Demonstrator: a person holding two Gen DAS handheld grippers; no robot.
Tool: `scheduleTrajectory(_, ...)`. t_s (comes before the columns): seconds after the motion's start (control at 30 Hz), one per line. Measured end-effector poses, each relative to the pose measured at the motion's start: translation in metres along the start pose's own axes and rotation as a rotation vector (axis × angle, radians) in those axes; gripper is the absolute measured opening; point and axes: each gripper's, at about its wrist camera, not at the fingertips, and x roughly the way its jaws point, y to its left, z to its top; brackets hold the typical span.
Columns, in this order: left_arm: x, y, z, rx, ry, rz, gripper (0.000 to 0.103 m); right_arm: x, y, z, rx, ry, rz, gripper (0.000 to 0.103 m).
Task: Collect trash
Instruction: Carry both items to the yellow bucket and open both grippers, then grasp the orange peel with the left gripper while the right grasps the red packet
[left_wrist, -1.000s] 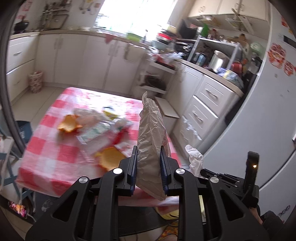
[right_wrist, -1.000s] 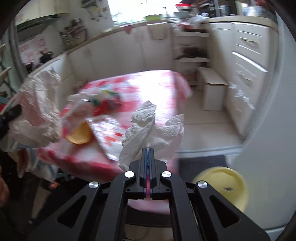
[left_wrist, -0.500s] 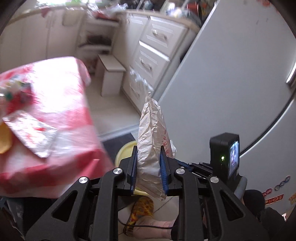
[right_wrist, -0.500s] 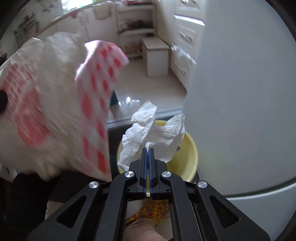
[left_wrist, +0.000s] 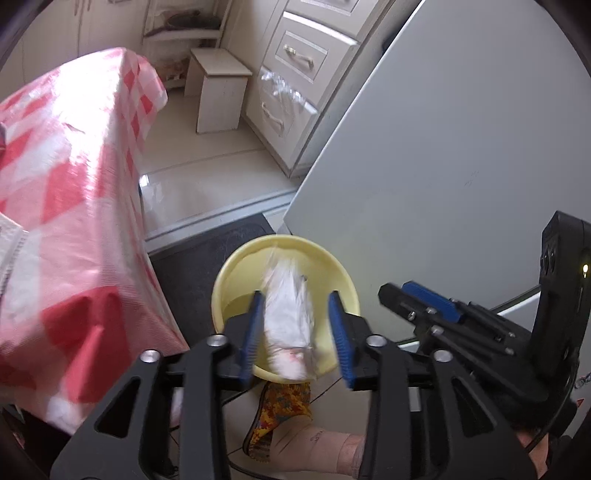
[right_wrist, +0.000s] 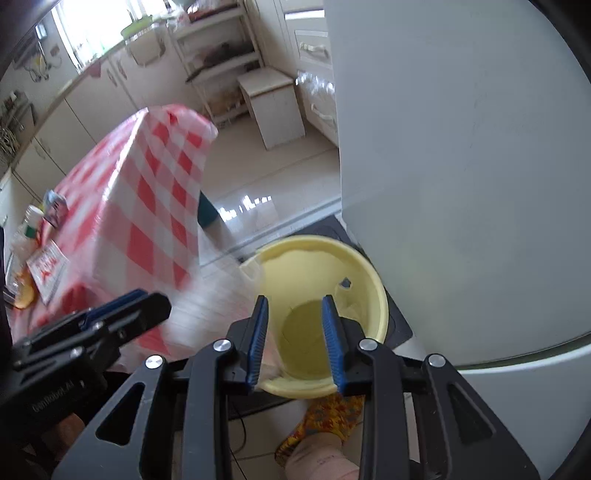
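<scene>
A yellow bin (left_wrist: 236, 266) stands on the floor by the fridge, straight below both grippers. The jaws of my left gripper (left_wrist: 295, 295) are opening, and a crumpled white bag (left_wrist: 288, 325) hangs blurred between the blue pads without being pressed, over the bin's mouth. My right gripper (right_wrist: 294, 299) is also opening, with nothing between its pads, and the bin (right_wrist: 369, 266) shows through the gap. No tissue shows in either view. A pale blurred streak (right_wrist: 221, 295) runs past the bin's left rim. Each gripper appears in the other's view, right gripper (left_wrist: 424, 306) and left gripper (right_wrist: 147, 302).
A table with a red-and-white checked cloth (left_wrist: 74, 184) stands to the left, with a wrapper (right_wrist: 48, 266) and orange peel (right_wrist: 24, 291) on it. The grey fridge door (left_wrist: 443, 147) fills the right. A person's foot in a patterned slipper (left_wrist: 280, 413) is beside the bin, on a dark mat (left_wrist: 192, 266).
Both grippers swung from the table to above the yellow bin and tilted down. The left jaws parted from the bag. The right jaws opened and the tissue is gone from them.
</scene>
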Motion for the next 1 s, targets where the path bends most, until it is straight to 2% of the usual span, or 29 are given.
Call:
scheduleTrajectory(0.2, -0.062, 0.017, -0.006, -0.009, -0.119, 0.025, 0.048, -0.029, 0.029, 0.001, -0.063, -0.126, 0.042, 0.046)
scheduleTrajectory(0.37, -0.136, 0.051, -0.026, -0.052, -0.264, 0.105, 0.054, -0.036, 0.064, -0.001, -0.145, -0.175, 0.097, 0.052)
scheduleTrajectory(0.5, -0.195, 0.103, -0.060, -0.158, -0.378, 0.291, 0.057, -0.032, 0.106, -0.005, -0.238, -0.180, 0.164, 0.057)
scheduleTrajectory(0.6, -0.218, 0.149, -0.078, -0.267, -0.395, 0.400, 0.058, -0.029, 0.136, -0.009, -0.299, -0.165, 0.220, 0.061)
scheduleTrajectory(0.73, -0.224, 0.200, -0.084, -0.428, -0.388, 0.402, 0.060, -0.023, 0.183, -0.015, -0.391, -0.156, 0.273, 0.065)
scheduleTrajectory(0.9, -0.198, 0.239, -0.064, -0.527, -0.362, 0.364, 0.064, -0.007, 0.229, -0.021, -0.500, -0.150, 0.298, 0.071)
scheduleTrajectory(0.97, -0.191, 0.247, -0.063, -0.552, -0.357, 0.350, 0.064, 0.004, 0.244, -0.023, -0.528, -0.122, 0.287, 0.071)
scheduleTrajectory(1.0, -0.186, 0.253, -0.060, -0.563, -0.354, 0.347, 0.064, 0.009, 0.253, -0.023, -0.532, -0.101, 0.310, 0.071)
